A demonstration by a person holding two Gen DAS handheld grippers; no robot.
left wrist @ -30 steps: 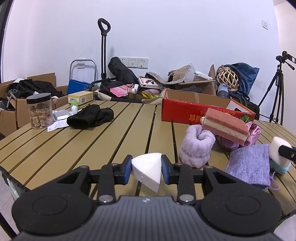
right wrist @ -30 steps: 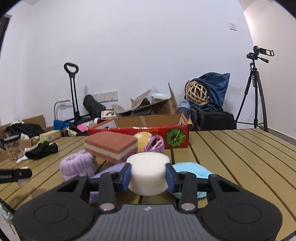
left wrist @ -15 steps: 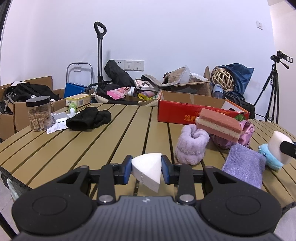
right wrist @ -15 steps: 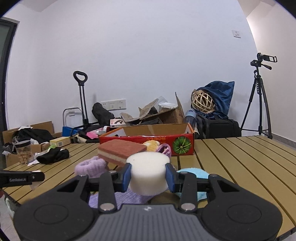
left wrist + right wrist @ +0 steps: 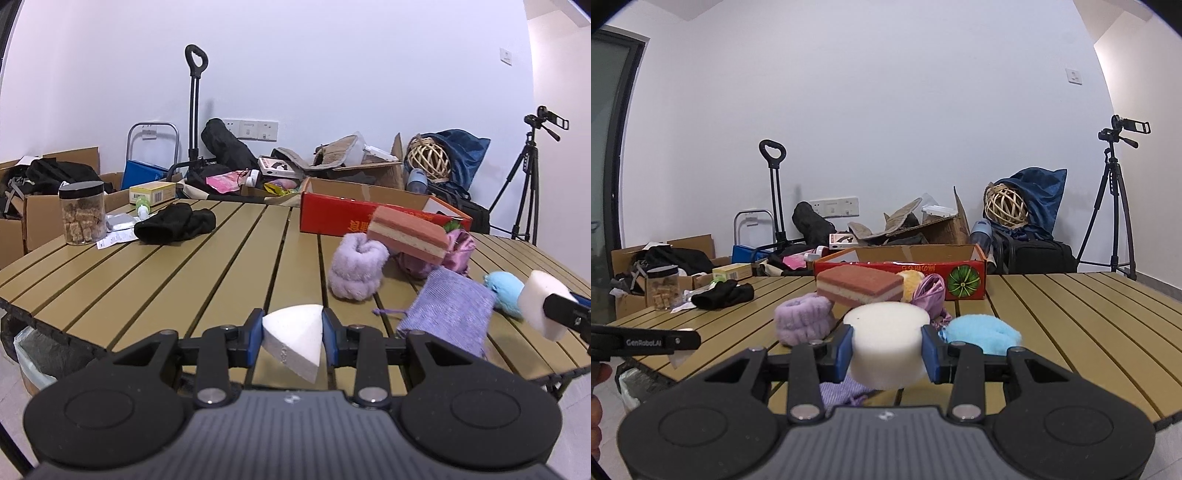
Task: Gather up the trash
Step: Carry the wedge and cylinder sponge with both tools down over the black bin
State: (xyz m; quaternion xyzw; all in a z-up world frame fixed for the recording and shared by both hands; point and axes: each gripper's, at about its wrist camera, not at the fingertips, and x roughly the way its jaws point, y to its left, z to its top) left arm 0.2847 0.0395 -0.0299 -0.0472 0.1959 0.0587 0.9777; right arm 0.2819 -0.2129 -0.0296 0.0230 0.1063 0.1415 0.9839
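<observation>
Both grippers are loaded right now. The left gripper [image 5: 292, 339] is clenched on a white foam wedge [image 5: 295, 338], blue pads squeezing its two flat sides, point hanging down past the near edge of the table [image 5: 166, 273]. The right gripper [image 5: 887, 349] grasps a white foam puck [image 5: 886, 345] across its round wall, flat face up.

Both pieces look like light, springy foam. My read: they'll weigh next to nothing and won't break, but they dent under pressure and could pop out if pinched near an edge. The wedge is best taken on its broad flat faces, as it is; the puck across its full width, mid-height, so it can't roll out.

From the left wrist view, a bin with a pale liner [image 5: 33, 354] peeks out below the table rim at 8 o'clock, the likely drop spot, I'd judge. Ahead at 1 o'clock sits a purple cloth roll [image 5: 354, 269] with a pink sponge [image 5: 406, 236] propped on it; a lilac pouch [image 5: 450, 310] and a blue puff [image 5: 504, 288] lie at 2 o'clock, all soft, easy pinches.
</observation>
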